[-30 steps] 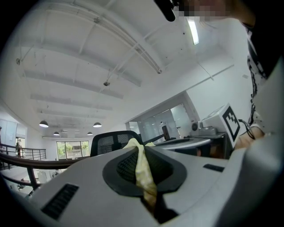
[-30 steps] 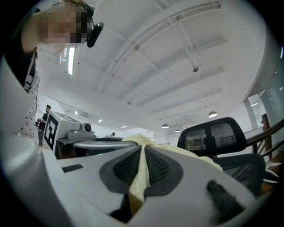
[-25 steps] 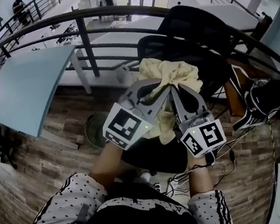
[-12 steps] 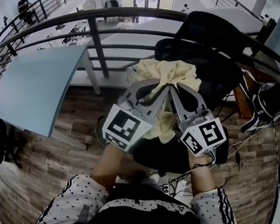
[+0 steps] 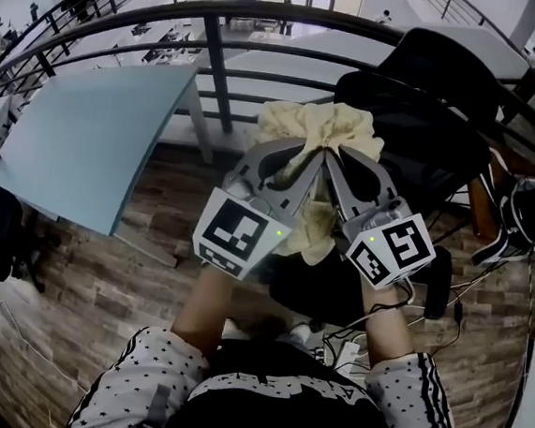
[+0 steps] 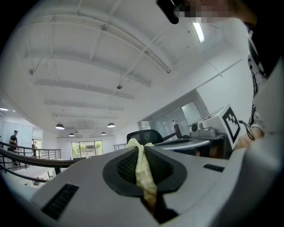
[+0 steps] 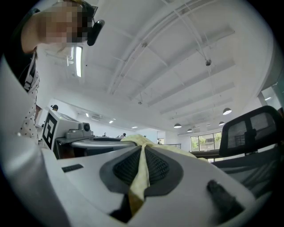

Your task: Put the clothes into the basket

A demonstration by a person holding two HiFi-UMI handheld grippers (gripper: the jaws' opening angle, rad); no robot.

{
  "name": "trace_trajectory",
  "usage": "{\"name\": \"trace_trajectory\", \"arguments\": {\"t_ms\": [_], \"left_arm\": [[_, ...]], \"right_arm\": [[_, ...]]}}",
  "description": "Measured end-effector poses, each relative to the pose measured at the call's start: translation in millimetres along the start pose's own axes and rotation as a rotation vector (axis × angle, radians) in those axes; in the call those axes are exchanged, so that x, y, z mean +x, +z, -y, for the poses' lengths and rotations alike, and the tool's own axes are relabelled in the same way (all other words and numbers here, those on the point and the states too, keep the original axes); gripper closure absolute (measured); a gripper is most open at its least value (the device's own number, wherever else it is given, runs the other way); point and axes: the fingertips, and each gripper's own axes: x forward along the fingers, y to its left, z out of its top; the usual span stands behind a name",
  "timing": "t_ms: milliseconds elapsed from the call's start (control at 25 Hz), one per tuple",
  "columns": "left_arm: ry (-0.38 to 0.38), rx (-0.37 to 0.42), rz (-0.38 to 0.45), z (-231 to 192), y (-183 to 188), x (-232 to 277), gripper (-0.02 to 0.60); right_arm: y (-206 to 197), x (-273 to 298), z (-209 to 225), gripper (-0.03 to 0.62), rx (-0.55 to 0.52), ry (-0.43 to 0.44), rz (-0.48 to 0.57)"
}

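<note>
1. The pale yellow garment point(image 5: 319, 129) was up in the air in front of the person. It was bunched above the tips of both tongs, and a loose tail hung down between them over a black office chair point(image 5: 426, 130). It rested on no surface.
2. The left tongs point(image 5: 307, 161) were closed narrow on a thin fold of the garment. In the left gripper view the cloth ran as a flat strip between the ribbed pads point(image 6: 125, 166).
3. The right tongs point(image 5: 334, 164) were pinched just as tight on another fold. Their tips sat just beside the left pair's.
4. The garment looked soft, limp and light: it crumpled into a heap above the tips, sagged below them and held no shape of its own. It was probably not fragile. The ribbed pads likely bit well into the weave, though so thin a fold could creep out under a sharp tug.
5. Any gathered fold would have served as a place to grip, and a thicker bunch would have been safer than a single layer. With both holds so close together, most of the cloth hung free. The dangling tail could have snagged on the chair or the railing point(image 5: 216, 62).
6. No basket could be made out in any view, only the wooden floor point(image 5: 102, 268) and a pale blue surface point(image 5: 87, 135) to the left. The garment therefore seemed to be in mid-carry, not yet delivered.
</note>
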Motion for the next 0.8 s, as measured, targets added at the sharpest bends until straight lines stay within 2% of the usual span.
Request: {"name": "trace_trajectory", "arguments": {"t_ms": [800], "left_arm": [[0.173, 0.026, -0.006, -64.4, 7.8, -71.0, 0.549]], "right_arm": [[10.7, 67.6, -70.0, 0.557, -0.006, 0.172, 0.021]]}}
